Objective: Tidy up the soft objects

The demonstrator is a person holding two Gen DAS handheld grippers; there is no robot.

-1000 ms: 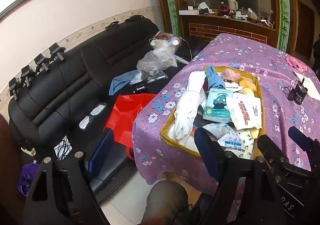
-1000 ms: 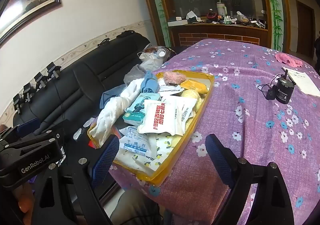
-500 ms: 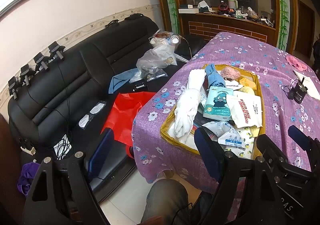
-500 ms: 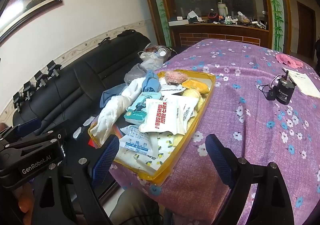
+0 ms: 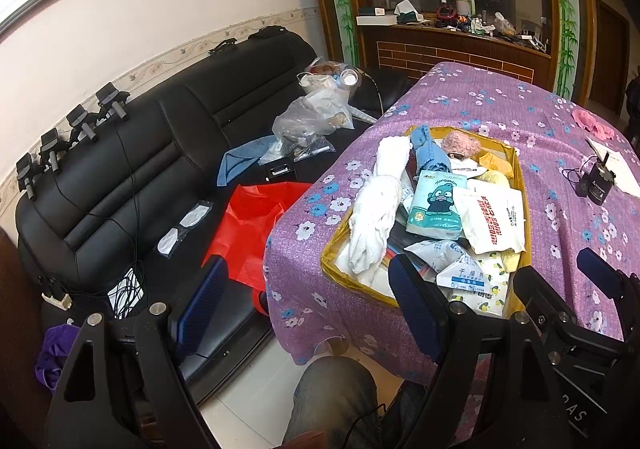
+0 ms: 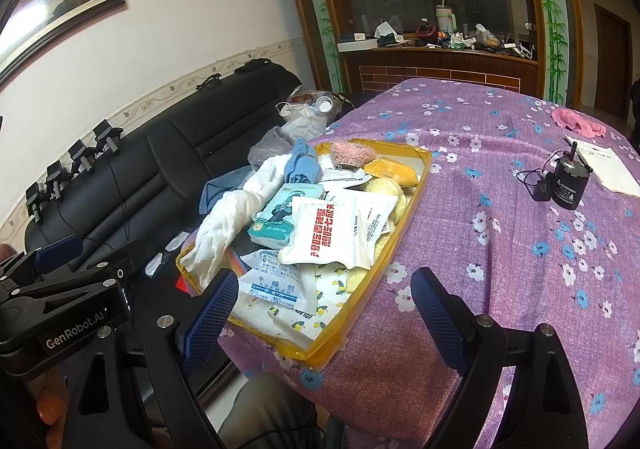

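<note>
A yellow tray (image 6: 416,185) (image 5: 520,185) sits on the purple flowered tablecloth (image 6: 500,249), full of soft things: a white cloth (image 6: 236,217) (image 5: 378,209), a blue cloth (image 6: 302,165) (image 5: 430,153), a pink fluffy piece (image 6: 352,153) (image 5: 460,143), a teal tissue pack (image 6: 286,213) (image 5: 438,205), a white packet with red print (image 6: 340,233) (image 5: 494,221) and several small sachets. My left gripper (image 5: 308,305) is open and empty, near the tray's front left corner. My right gripper (image 6: 324,313) is open and empty, over the tray's front edge.
A black sofa (image 5: 140,153) at the left holds a red bag (image 5: 252,221), a blue cloth and plastic bags (image 5: 308,117). A black device with a cable (image 6: 564,185), a paper (image 6: 612,169) and a pink cloth (image 6: 576,121) lie on the table's right. My knee (image 5: 332,397) is below.
Both grippers have drifted slightly; the tray sits a little lower and nearer in the views. Nothing was taken hold of or moved.
</note>
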